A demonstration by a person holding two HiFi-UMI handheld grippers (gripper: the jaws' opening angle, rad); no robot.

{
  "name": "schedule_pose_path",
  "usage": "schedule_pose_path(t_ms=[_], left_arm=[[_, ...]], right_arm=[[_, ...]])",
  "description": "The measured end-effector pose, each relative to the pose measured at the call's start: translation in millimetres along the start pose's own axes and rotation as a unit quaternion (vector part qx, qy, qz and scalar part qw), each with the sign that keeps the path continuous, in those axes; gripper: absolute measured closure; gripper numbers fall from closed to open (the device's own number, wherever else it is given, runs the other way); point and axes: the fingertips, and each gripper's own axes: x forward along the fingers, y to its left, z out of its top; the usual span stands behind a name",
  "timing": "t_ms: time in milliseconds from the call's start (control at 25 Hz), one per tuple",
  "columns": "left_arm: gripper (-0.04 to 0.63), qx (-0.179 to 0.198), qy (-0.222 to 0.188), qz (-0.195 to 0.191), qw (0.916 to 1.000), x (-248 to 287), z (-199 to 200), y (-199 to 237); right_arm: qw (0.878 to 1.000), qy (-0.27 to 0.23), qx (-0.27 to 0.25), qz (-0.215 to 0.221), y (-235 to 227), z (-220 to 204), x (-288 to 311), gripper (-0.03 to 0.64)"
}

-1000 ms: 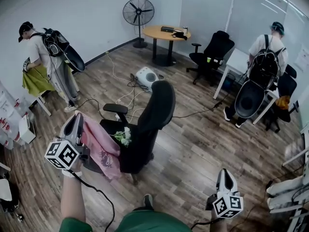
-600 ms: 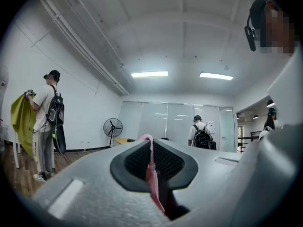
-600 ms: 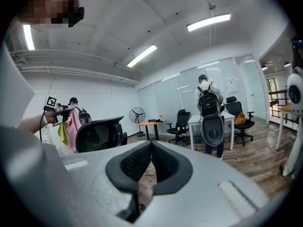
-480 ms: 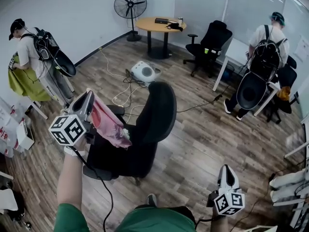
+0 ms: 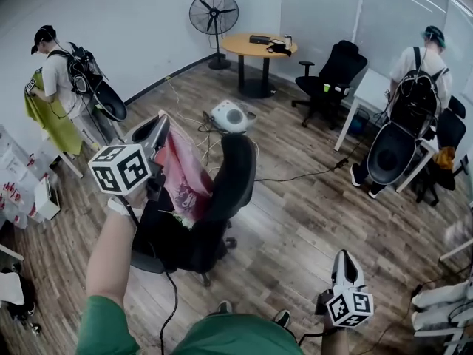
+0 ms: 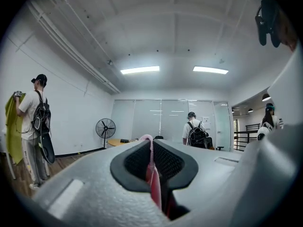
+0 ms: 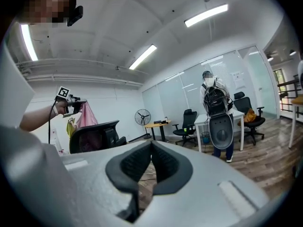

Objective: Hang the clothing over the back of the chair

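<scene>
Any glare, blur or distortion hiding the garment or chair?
Head view: wide-angle bend and dark corners, but the pink garment and chair back read sharp. Left gripper view: heavy fisheye, black rim; the garment pinched in the left gripper is soft up close. Right gripper view: ceiling light strips bright, no washout.

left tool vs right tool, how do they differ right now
The left tool is shut on the pink garment; the right tool is shut on nothing. The left tool is raised beside the chair back; the right tool hangs low, away from the chair. Both carry a marker cube.
</scene>
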Motion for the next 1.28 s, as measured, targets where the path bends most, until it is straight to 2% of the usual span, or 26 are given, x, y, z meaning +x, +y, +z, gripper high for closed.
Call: schedule_pose_path(t_ms=[400,640,960,1160,1280], left_arm=[[0.574,0.012,-0.011,-0.019,0.9997,37,16,-142],[0.574,0.026,-0.029,-0.032,0.9987,61,32,-218],[0.572,0.006,-0.056,-0.040,0.9976,97,41,-321],[0.572,-0.001,-0.056,-0.062,0.9965,116,21,-389],[0.572,-0.003,-0.045,-0.075,0.9961,118,-5,-417]], right_arm=[[0.999,-0.003,0.000,0.053,-74,21,11,0.614],[0.998,0.005,0.002,0.062,-118,24,0,0.614],[0.999,0.005,0.005,0.049,-199,33,-28,0.614],[0.999,0.021,0.012,0.045,-235,22,-38,0.614],[0.998,0.031,0.014,0.051,-237,15,-42,0.614]])
